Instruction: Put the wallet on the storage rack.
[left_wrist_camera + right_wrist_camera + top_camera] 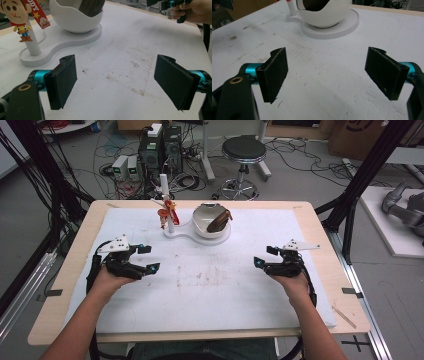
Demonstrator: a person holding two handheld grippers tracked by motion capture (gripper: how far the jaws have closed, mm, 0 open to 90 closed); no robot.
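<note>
Left gripper [145, 258] and right gripper [264, 256] hovering wide open over white tabletop [210, 285], well apart. Beyond them: white bowl [210, 222] holding brown object, post [167, 205] just beside.

Partly legible yellow letters "DY" on a red strap tag [37, 13] hanging beside the cowboy figure keychain [18, 18]; nothing else readable.

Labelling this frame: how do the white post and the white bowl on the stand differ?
The post is thin and upright; the bowl is wide and round. A cartoon cowboy charm hangs at the post; the bowl holds a dark brown object. Both are white and share one base.
</note>
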